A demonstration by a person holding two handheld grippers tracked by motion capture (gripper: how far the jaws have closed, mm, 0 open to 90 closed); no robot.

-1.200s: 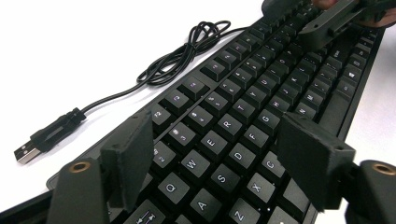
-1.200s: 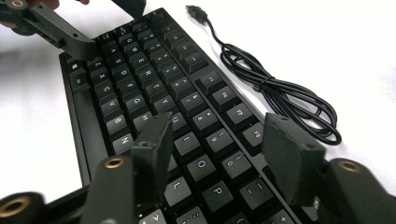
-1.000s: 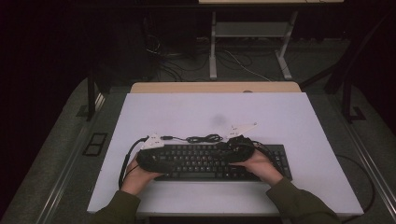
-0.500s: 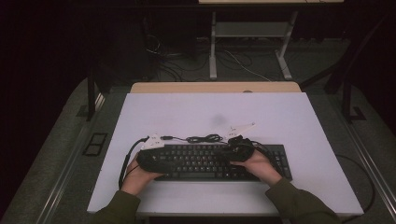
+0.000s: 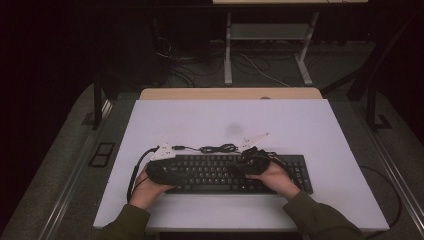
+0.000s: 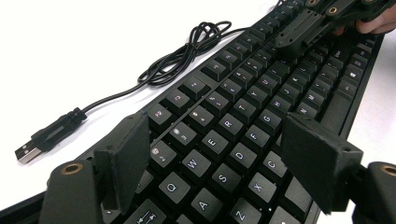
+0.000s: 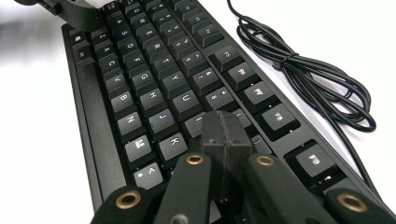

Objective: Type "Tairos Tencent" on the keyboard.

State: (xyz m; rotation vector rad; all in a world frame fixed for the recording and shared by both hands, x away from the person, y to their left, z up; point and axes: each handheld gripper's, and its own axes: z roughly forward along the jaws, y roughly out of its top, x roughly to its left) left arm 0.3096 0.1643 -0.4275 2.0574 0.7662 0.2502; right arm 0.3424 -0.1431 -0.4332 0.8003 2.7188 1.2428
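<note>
Two claws work over a black keyboard [image 5: 225, 172] that lies along the near edge of the white table [image 5: 300, 125]. The left claw [image 6: 215, 154] hovers with its jaws spread wide over the letter keys at the keyboard's left end, nothing between them. The right claw [image 7: 225, 135] has just been closing; its jaws are now pressed together with nothing between them, the tip resting low over the keys in the middle of the board. A black cable [image 5: 217, 148] lies coiled on the table just behind the keyboard, its plug [image 6: 30, 149] lying flat beside the keyboard's back edge. No containers are on the table.
</note>
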